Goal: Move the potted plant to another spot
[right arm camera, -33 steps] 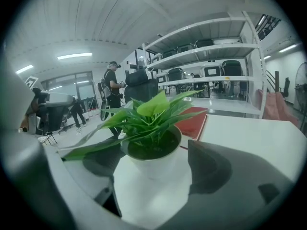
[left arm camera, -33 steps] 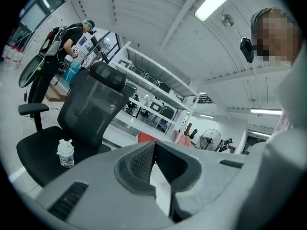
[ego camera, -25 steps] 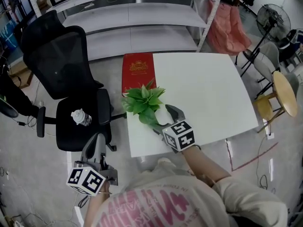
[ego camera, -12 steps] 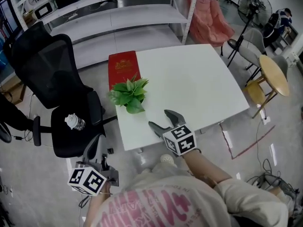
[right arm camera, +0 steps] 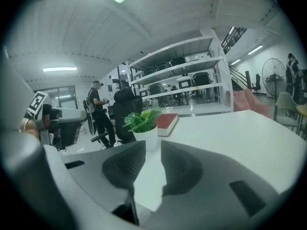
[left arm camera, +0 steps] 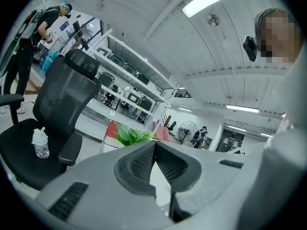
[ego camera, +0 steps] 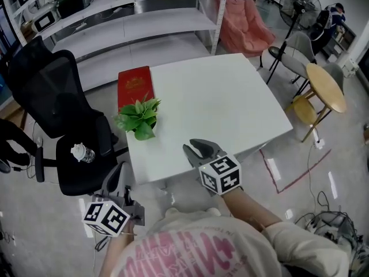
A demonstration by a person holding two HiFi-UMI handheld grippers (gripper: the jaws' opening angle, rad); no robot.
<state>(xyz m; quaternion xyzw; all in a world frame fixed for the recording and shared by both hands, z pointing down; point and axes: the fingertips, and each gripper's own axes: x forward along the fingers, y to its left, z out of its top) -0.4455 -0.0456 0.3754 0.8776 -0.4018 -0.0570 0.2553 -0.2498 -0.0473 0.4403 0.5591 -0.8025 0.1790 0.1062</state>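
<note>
The potted plant [ego camera: 138,117], green leaves in a white pot [right arm camera: 146,137], stands upright on the white table [ego camera: 219,103] near its left edge, just in front of a red book [ego camera: 134,85]. My right gripper [ego camera: 199,150] hovers at the table's near edge, well clear of the plant. Its jaws have just been closing to a narrow gap and nothing is between them [right arm camera: 152,150]. My left gripper [ego camera: 117,180] hangs low at the left over the floor by the chair, its jaws shut and empty [left arm camera: 154,145]. The plant [left arm camera: 134,135] shows beyond them.
A black office chair [ego camera: 57,97] with a water bottle [ego camera: 81,153] on its seat stands left of the table. Metal shelves [ego camera: 144,22] run along the back. A round wooden stool [ego camera: 326,88], a fan [ego camera: 300,4] and a pink cloth [ego camera: 245,30] are at the right.
My right gripper has drawn back from the plant toward the table's near edge, and its jaws have narrowed. The plant stays standing on the table. My left gripper has shifted slightly.
</note>
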